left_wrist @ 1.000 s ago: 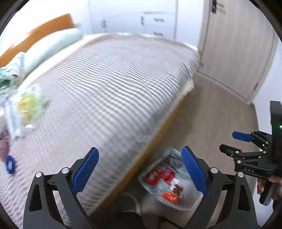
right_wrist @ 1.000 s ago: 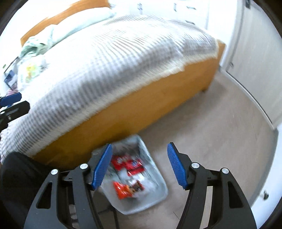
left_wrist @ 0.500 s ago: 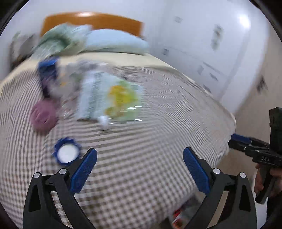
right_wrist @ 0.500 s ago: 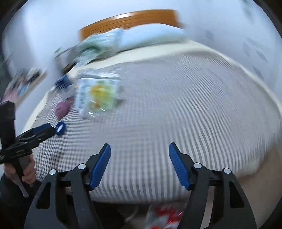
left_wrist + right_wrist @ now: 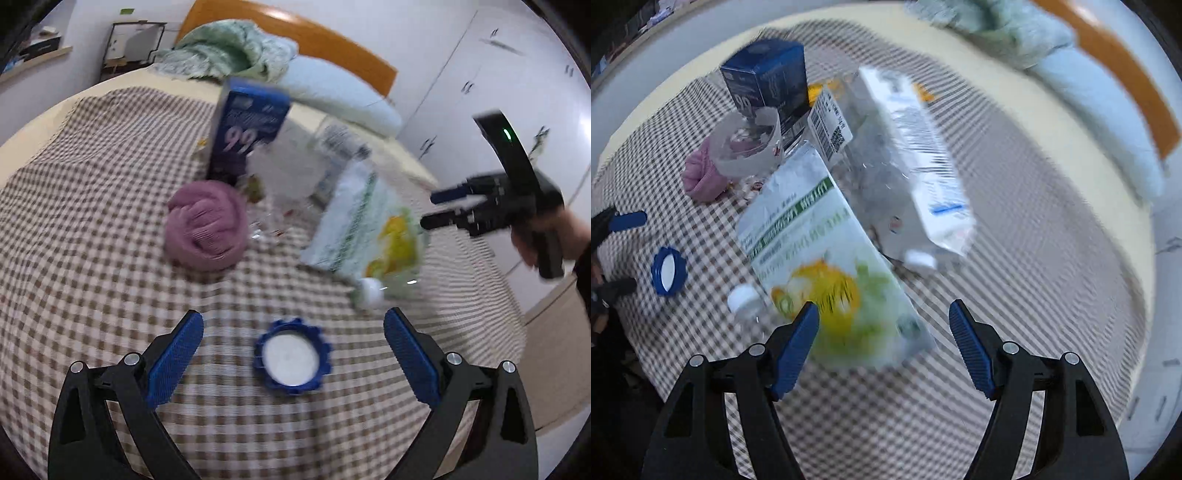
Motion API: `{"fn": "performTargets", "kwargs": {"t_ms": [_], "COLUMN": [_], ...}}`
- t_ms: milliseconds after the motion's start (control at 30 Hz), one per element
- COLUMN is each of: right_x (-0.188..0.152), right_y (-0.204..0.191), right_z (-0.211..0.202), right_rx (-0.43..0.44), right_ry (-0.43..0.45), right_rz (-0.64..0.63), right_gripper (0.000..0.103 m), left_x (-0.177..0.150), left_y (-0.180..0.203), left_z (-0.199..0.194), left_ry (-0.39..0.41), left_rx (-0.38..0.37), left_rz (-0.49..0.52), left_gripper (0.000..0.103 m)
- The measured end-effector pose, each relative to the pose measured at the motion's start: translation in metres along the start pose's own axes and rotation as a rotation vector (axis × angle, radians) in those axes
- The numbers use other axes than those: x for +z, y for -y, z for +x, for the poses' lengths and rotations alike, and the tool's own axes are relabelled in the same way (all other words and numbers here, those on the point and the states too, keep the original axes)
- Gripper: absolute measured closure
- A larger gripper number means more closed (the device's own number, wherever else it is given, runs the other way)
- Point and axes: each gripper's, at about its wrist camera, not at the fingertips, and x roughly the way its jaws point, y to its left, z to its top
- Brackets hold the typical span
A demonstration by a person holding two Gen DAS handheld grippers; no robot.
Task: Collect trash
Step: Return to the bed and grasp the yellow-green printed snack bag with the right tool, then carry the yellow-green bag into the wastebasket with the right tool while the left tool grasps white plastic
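Trash lies on the checked bedspread (image 5: pixel 92 206). A blue lid (image 5: pixel 291 357) lies between the open jaws of my left gripper (image 5: pixel 293 356); it also shows in the right wrist view (image 5: pixel 668 271). A green-and-yellow snack bag (image 5: pixel 827 266) lies just ahead of my open, empty right gripper (image 5: pixel 884 347), with a small clear bottle with a white cap (image 5: pixel 744 299) beside it. Behind are a clear plastic bag with a white label (image 5: pixel 912 166), a torn clear cup (image 5: pixel 750 147) and a blue carton (image 5: pixel 768 81). The right gripper shows in the left wrist view (image 5: pixel 454 208).
A rolled purple cloth (image 5: pixel 205 225) lies left of the trash pile. A green blanket (image 5: pixel 236 51), a pale blue pillow (image 5: pixel 340 96) and the wooden headboard (image 5: pixel 332 40) are at the bed's far end. White cupboards (image 5: pixel 498 74) stand to the right.
Both grippers have swung up from the floor bin to the bed top and closed in on the trash pile; the blue lid is now between the left jaws, the snack bag before the right.
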Motion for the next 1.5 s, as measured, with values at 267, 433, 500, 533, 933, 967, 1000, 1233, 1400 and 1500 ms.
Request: {"fn": "performTargets", "kwargs": {"t_ms": [267,433,500,533,933,967,1000,1233,1400,1500], "right_x": [0.003,-0.030,-0.040,-0.045,-0.132,-0.135,-0.137,-0.152,-0.173,-0.184], "right_y": [0.002,0.004,-0.005,-0.009,-0.037,-0.038,-0.040,-0.050,-0.065,-0.083], "right_z": [0.052,-0.007,-0.034,-0.049,-0.034,-0.024,-0.016,-0.053,-0.072,-0.075], "right_rx": [0.145,0.186,0.146,0.133,-0.142,-0.147,-0.141,-0.307,-0.351,-0.322], "right_ry": [-0.129,-0.037,0.003,0.034,0.023,0.012,0.011,0.166,0.223,0.267], "right_rz": [-0.018,0.011,-0.004,-0.001,0.227,0.241,0.262,0.397,0.524,0.566], "right_gripper": [0.045,0.101,0.102,0.102,0.101,0.101,0.101,0.102,0.102,0.102], "left_x": [0.001,0.001,0.001,0.002,0.001,0.000,-0.001,-0.001,-0.001,-0.001], "left_y": [-0.009,-0.008,-0.008,-0.008,-0.012,-0.010,-0.008,-0.007,-0.007,-0.010], "left_z": [0.014,0.016,0.014,0.014,0.006,0.007,0.007,0.009,0.008,0.003], "left_ry": [-0.038,-0.038,-0.031,-0.031,-0.025,-0.027,-0.027,-0.032,-0.034,-0.022], "left_rx": [0.012,0.018,0.018,0.017,0.009,0.011,0.014,0.012,-0.010,-0.006], "left_rz": [-0.007,-0.020,-0.027,-0.032,-0.068,-0.060,-0.048,-0.045,-0.047,-0.054], "left_gripper": [0.008,0.008,0.008,0.008,0.008,0.008,0.008,0.008,0.008,0.008]}}
